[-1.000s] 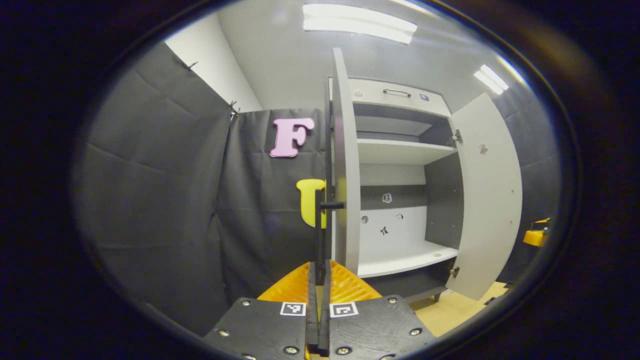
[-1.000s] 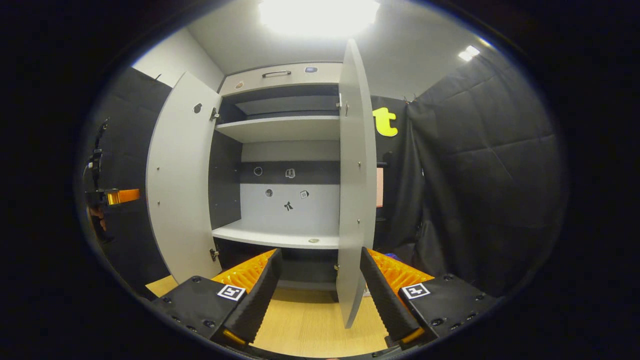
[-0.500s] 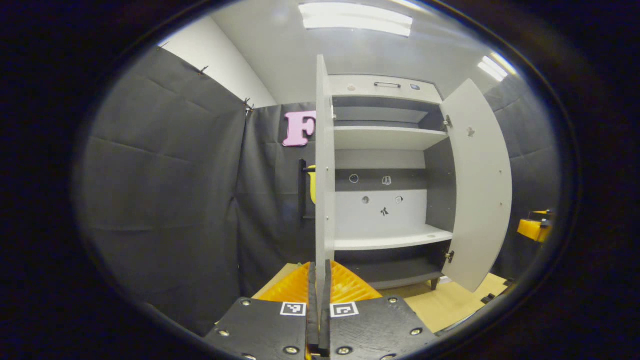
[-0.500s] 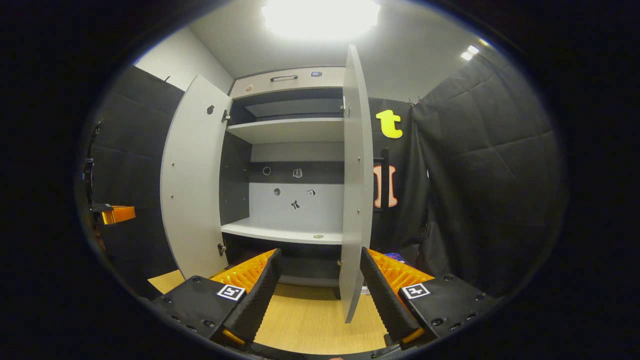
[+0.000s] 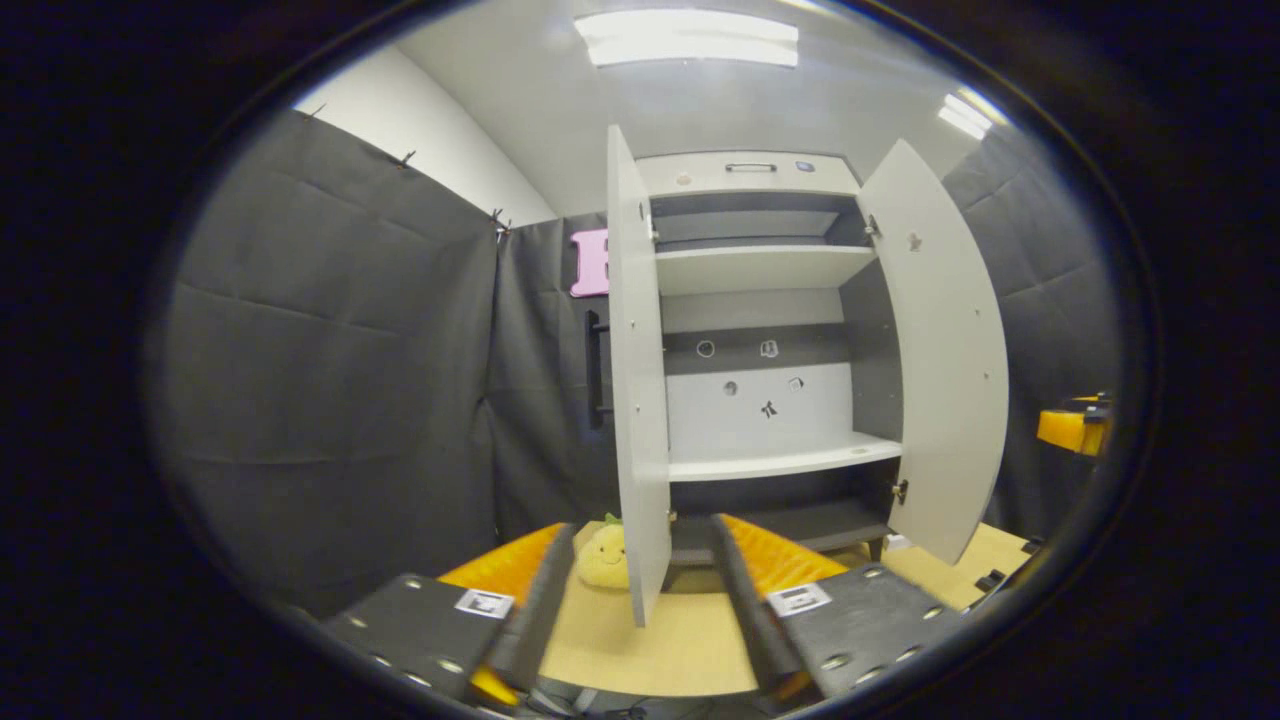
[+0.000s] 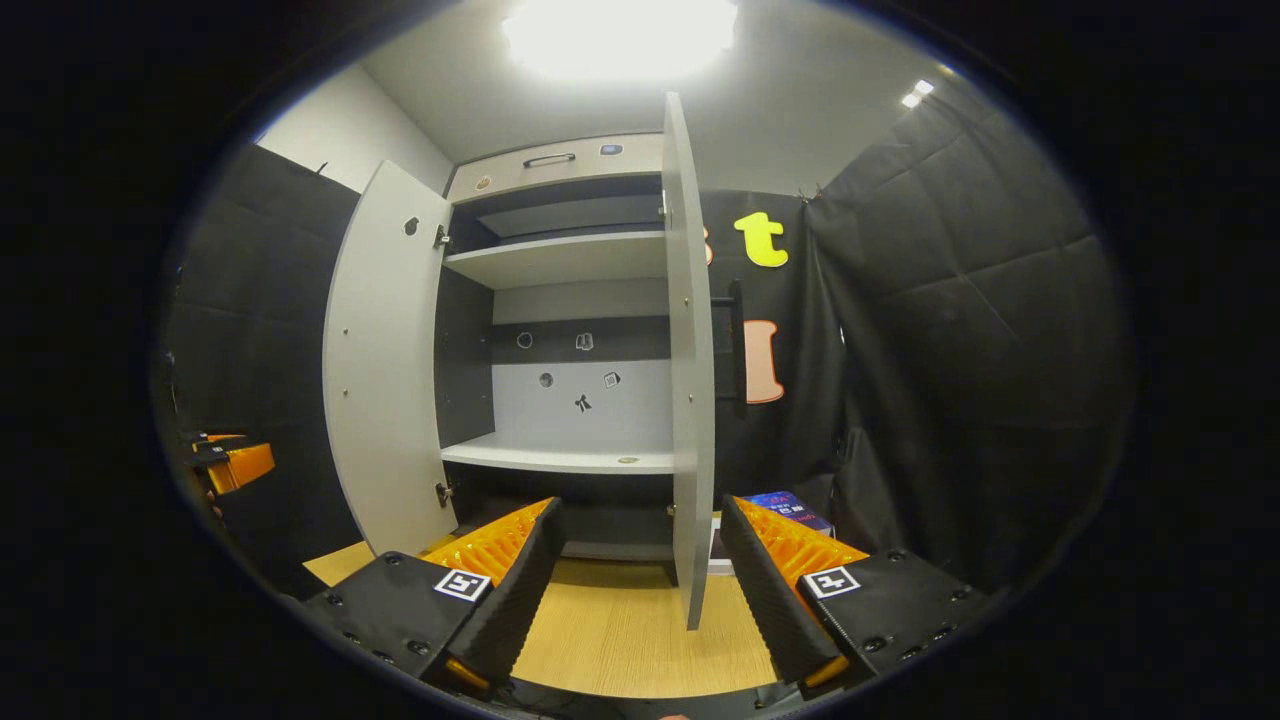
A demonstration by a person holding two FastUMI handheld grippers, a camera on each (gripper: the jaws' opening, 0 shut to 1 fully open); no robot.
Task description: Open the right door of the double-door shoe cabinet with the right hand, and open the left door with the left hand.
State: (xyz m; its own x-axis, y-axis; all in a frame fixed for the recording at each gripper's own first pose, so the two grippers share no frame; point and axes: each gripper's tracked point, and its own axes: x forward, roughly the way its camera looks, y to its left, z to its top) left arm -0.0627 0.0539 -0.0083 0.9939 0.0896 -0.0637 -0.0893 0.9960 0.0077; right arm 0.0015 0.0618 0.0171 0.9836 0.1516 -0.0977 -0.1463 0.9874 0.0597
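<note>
**Both doors swung out, both grippers parted and empty**

Shoe cabinet (image 5: 760, 175) stands at the far side of the booth on a wooden floor (image 6: 620, 640). Left door (image 5: 632, 400) is seen nearly edge-on in the left gripper view, swung well out toward the camera; its black bar handle (image 5: 596, 368) sits on the outer face, just left of the door edge. Right door (image 6: 688, 360) is likewise edge-on in the right gripper view, with its own black handle (image 6: 737, 345) on the outer face to the right. Shelves (image 6: 560, 458) inside are bare apart from small marks on the back panel.

Left gripper (image 5: 632, 590): fingers spread wide, nothing between them; the door's lower edge shows in the gap, farther off, and I cannot tell whether it touches. Right gripper (image 6: 640, 570): fingers spread wide, holding nothing, the right door's edge showing between them, apparently clear of both.

A yellow plush toy (image 5: 603, 556) lies on the floor by the left door's foot; a blue box (image 6: 785, 505) lies near the right door.

Handling judgement: doors look like rigid laminated board, light on their hinges, smooth-faced and likely slippery to pinch on the panel. The bar handles are the sound hold. Task appears essentially complete.
</note>
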